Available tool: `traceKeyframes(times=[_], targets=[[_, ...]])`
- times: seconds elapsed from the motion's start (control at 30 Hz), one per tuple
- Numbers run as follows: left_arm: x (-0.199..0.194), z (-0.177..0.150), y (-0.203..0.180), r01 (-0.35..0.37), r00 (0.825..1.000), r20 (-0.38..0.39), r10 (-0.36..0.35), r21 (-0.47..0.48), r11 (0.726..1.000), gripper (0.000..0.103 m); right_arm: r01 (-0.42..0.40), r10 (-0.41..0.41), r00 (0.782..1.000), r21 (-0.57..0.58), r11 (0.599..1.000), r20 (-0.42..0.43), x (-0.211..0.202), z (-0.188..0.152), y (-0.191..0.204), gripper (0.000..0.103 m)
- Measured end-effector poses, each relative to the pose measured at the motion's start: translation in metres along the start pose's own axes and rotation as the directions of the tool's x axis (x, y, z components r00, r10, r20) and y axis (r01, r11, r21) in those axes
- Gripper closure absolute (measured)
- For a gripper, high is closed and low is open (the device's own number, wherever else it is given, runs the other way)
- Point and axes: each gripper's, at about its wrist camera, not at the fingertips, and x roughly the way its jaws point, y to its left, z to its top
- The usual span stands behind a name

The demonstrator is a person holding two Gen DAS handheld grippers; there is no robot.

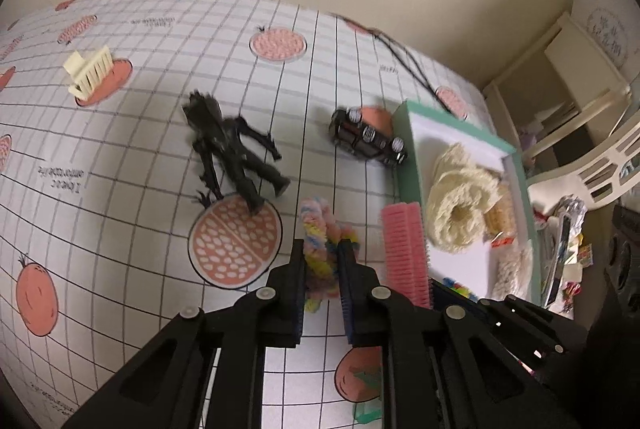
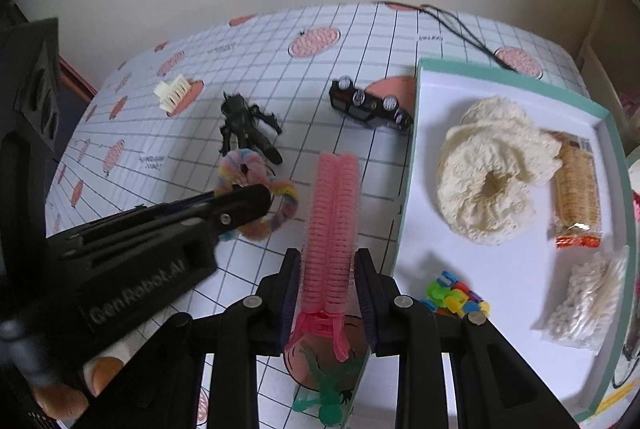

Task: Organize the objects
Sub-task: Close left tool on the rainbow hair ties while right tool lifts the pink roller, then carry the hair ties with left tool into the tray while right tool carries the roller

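Observation:
My left gripper (image 1: 322,261) is shut on a pastel fuzzy ring (image 1: 316,229), which sits low over the checked tablecloth. In the right wrist view the same left gripper (image 2: 260,197) comes in from the left and pinches the fuzzy ring (image 2: 280,217). The right gripper (image 2: 328,281) is shut on a pink hair-roller clip (image 2: 334,213), its fingers pressing both sides near the clip's handle end. That pink clip (image 1: 402,249) also shows standing just right of my left fingers. The green-rimmed tray (image 2: 406,189) lies immediately right of the clip.
On the cloth lie a black figure (image 1: 232,149), a black toy car (image 1: 368,137), a cream comb (image 1: 90,71) and a black cord (image 2: 460,25). The tray holds a cream scrunchie (image 2: 488,181), a snack packet (image 2: 576,197), a white packet (image 2: 588,297) and coloured beads (image 2: 456,297). A green figure (image 2: 328,389) lies below my right gripper.

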Motion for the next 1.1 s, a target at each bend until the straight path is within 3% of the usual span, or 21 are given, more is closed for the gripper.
traceKeyframes(times=[0.3,0.57,1.1], targets=[[-0.037,0.011,-0.01,0.025,0.994,0.103,-0.025,0.008,1.0,0.088,-0.01,0.008,0.998,0.022,1.0,0.07,-0.03,0.007,-0.013,0.074],[-0.053,0.012,-0.026,0.035,0.988,0.148,-0.041,0.044,0.998,0.088,0.006,-0.013,0.995,0.065,0.998,0.101,-0.046,0.006,-0.037,0.074],[-0.04,-0.005,-0.091,0.097,0.99,0.08,-0.113,0.181,0.979,0.088,0.075,-0.107,0.98,0.187,0.98,0.166,-0.085,-0.005,-0.112,0.074]])
